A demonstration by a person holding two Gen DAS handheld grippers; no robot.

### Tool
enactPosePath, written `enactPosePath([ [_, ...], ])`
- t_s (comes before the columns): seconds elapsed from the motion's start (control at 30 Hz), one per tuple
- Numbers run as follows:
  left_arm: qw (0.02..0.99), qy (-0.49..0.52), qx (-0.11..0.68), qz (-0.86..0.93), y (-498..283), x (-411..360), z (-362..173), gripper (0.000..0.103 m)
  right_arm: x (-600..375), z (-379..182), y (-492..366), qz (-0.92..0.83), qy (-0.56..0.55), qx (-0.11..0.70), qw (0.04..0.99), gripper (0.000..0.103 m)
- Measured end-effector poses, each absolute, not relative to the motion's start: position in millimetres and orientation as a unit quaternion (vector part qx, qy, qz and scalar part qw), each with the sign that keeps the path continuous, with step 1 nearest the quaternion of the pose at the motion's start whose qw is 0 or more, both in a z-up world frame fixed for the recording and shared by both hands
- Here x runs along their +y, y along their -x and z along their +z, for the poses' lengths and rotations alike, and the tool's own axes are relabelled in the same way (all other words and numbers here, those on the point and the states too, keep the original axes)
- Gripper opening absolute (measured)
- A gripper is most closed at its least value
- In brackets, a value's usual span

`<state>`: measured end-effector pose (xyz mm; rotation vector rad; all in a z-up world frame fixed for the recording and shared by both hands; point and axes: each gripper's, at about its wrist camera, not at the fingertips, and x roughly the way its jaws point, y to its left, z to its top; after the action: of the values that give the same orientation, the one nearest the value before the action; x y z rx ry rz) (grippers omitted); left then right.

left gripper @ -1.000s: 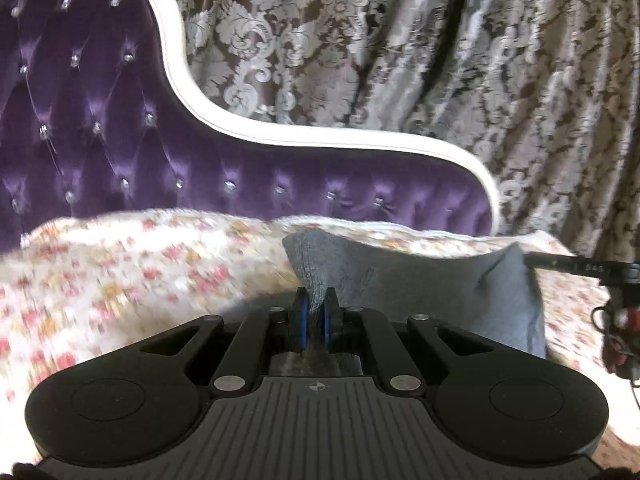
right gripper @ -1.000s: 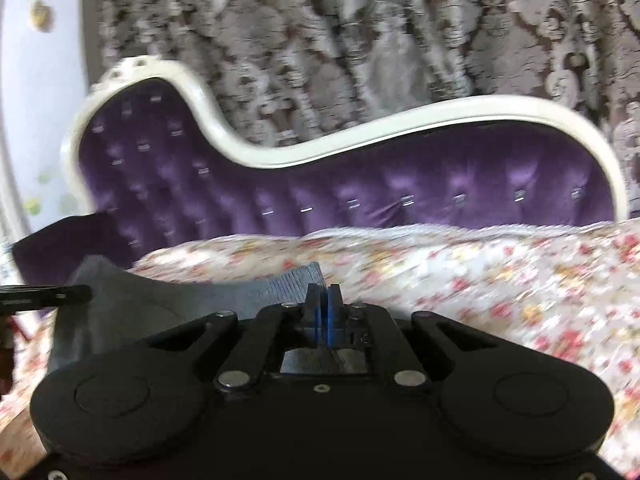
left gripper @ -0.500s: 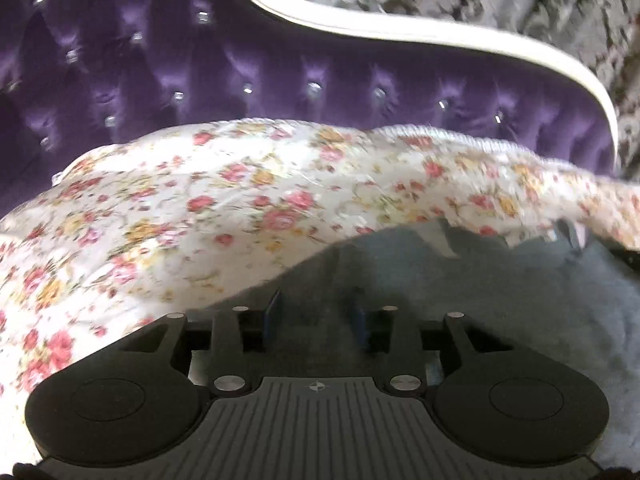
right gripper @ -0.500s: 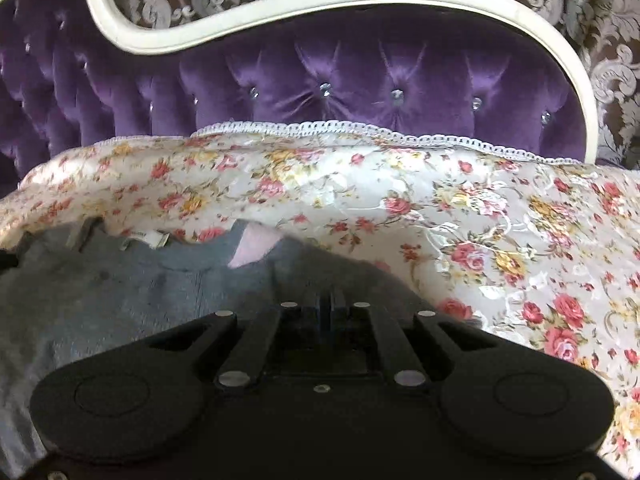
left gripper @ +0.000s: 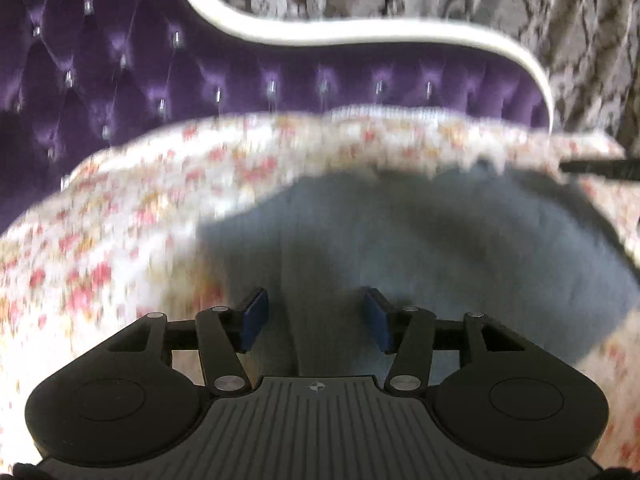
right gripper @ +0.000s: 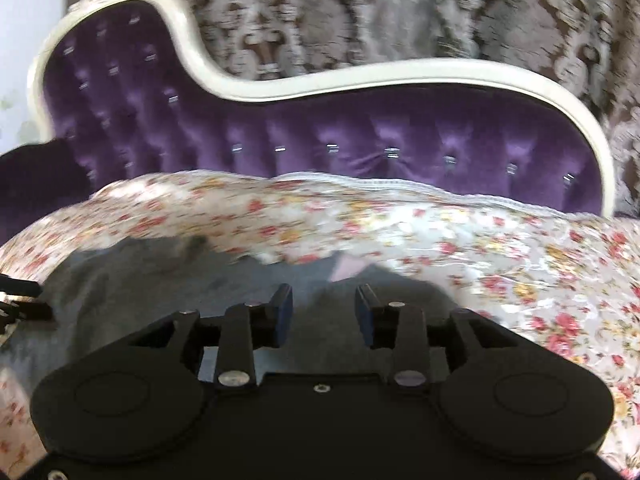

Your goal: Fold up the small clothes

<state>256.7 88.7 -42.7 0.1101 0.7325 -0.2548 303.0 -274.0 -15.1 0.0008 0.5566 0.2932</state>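
Observation:
A small grey garment (left gripper: 420, 240) lies flat on the floral cover (left gripper: 120, 240) of a sofa. My left gripper (left gripper: 314, 316) is open above its near left part, with nothing between the blue pads. In the right wrist view the same grey garment (right gripper: 200, 280) lies below and to the left, with a pale pink patch (right gripper: 348, 270) at its far edge. My right gripper (right gripper: 322, 314) is open and empty over it. Both views are blurred by motion.
The sofa has a purple tufted back (left gripper: 280, 76) (right gripper: 360, 132) with a white curved frame (right gripper: 360, 76). A patterned curtain (left gripper: 520, 8) hangs behind. The other gripper's dark edge shows at the far right (left gripper: 600, 168) and far left (right gripper: 20, 292).
Both grippers held the garment up a second ago. They lowered it onto the floral cover, opened and let go, and now sit a little higher and further back.

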Motion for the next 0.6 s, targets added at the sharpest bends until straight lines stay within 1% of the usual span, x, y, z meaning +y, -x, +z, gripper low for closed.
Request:
enactPosePath([
  [0.13,0.927,-0.025,0.358,-0.107,-251.9,101.1,-55.4,0.065,-242.8,-14.0,-290.0,0.18,0.034,0.274,0.944,0.047],
  [0.2,0.926,0.003,0.362,-0.11,-252.6,108.1,-58.4,0.066,-224.7,-13.5,-285.9,0.202,0.052,0.272,0.939,0.047],
  [0.3,0.926,-0.016,0.36,-0.113,-250.8,104.5,-58.6,0.068,-198.8,-16.2,-285.9,0.225,0.082,0.274,0.931,0.051],
  [0.37,0.926,-0.026,0.359,-0.112,-248.7,103.3,-59.7,0.069,-186.9,-21.7,-290.8,0.224,0.098,0.278,0.929,0.051],
  [0.47,0.927,-0.018,0.358,-0.114,-247.3,105.9,-60.8,0.069,-178.3,-34.6,-306.0,0.206,0.11,0.305,0.923,0.05],
  [0.5,0.927,-0.016,0.357,-0.115,-246.3,106.5,-60.9,0.069,-176.7,-40.5,-312.2,0.203,0.113,0.319,0.919,0.044],
  [0.53,0.927,-0.017,0.356,-0.116,-245.2,106.4,-60.8,0.069,-175.8,-45.1,-316.4,0.2,0.116,0.327,0.916,0.006],
  [0.6,0.927,-0.018,0.356,-0.117,-243.9,106.3,-60.5,0.069,-179.6,-46.0,-321.8,0.187,0.108,0.324,0.921,0.006],
])
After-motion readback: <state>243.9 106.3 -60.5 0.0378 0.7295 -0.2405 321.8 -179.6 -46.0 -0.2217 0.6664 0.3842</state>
